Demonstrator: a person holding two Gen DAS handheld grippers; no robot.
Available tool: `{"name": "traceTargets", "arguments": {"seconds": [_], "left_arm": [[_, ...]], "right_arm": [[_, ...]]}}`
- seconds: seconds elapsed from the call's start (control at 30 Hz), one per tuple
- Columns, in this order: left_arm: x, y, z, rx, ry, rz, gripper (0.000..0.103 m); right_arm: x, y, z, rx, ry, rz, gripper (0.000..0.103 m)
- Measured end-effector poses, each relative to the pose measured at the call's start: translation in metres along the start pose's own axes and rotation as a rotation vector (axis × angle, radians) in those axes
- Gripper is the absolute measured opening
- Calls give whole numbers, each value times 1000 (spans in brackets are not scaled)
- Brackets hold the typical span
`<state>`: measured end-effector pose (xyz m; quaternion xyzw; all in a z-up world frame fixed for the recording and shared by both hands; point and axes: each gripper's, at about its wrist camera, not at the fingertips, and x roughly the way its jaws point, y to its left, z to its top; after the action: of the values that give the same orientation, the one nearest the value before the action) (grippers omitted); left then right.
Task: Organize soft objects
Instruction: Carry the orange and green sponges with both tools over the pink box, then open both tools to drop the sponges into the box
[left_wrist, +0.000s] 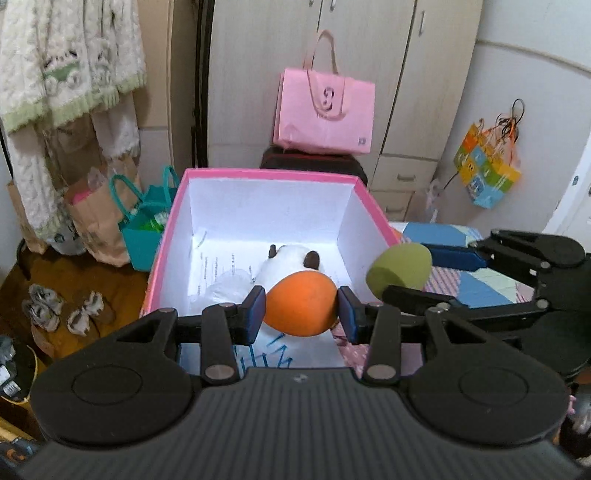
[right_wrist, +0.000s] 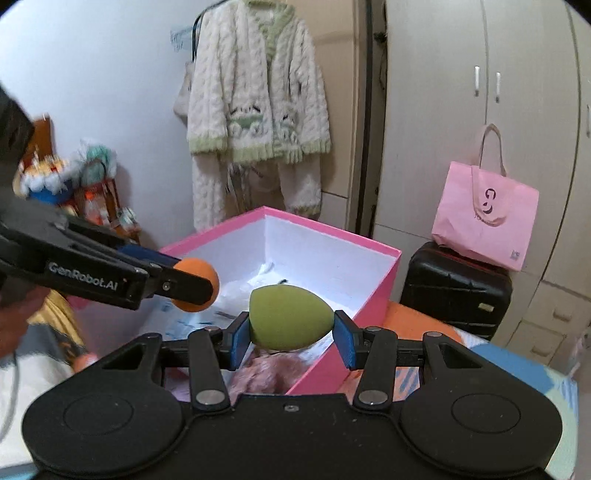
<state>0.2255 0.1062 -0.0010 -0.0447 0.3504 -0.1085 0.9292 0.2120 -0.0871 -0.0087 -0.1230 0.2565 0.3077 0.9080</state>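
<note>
My left gripper is shut on an orange egg-shaped sponge, held above the near end of an open pink box with white inside walls. A white plush toy with dark ears lies on papers inside the box. My right gripper is shut on a green egg-shaped sponge, held over the box's near right corner. In the left wrist view the green sponge and right gripper sit just right of the box's right wall. The orange sponge and left gripper show at left in the right wrist view.
A pink tote bag stands on a black suitcase behind the box, in front of wardrobe doors. A fluffy white robe hangs on the wall. Paper bags and a teal bag stand left of the box. A patterned bedspread lies at right.
</note>
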Motion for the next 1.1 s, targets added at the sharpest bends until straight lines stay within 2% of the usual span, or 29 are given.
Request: {"name": "traceTargets", "arguments": {"seconds": [0.1, 0.2, 0.3, 0.43, 0.47, 0.5, 0.57, 0.7, 0.77, 0.97, 1.1], "left_arm": [[19, 4, 5, 15, 39, 26, 41], [31, 10, 8, 9, 78, 15, 42], [33, 16, 12, -9, 86, 0, 43], [39, 21, 18, -36, 93, 21, 45], [40, 22, 18, -43, 93, 30, 49], [40, 23, 19, -49, 89, 35, 54], [36, 24, 19, -55, 71, 34, 57], [29, 22, 16, -35, 39, 6, 58], [26, 23, 14, -44, 38, 14, 58], [9, 21, 10, -38, -9, 34, 76], [-6, 13, 6, 8, -25, 37, 76]], "right_arm": [[20, 4, 5, -76, 43, -43, 54], [33, 7, 10, -124, 70, -49, 54], [44, 10, 15, -159, 102, -46, 53], [56, 11, 18, -192, 123, -53, 56], [57, 10, 19, -189, 120, -60, 58], [57, 9, 20, -182, 112, -66, 59], [51, 2, 20, -147, 79, -27, 59], [27, -13, 20, -41, 9, 40, 59], [18, -17, 20, -5, -12, 22, 59], [-22, -31, 4, 157, -93, -23, 59], [-47, -31, -5, 206, -118, -28, 60]]}}
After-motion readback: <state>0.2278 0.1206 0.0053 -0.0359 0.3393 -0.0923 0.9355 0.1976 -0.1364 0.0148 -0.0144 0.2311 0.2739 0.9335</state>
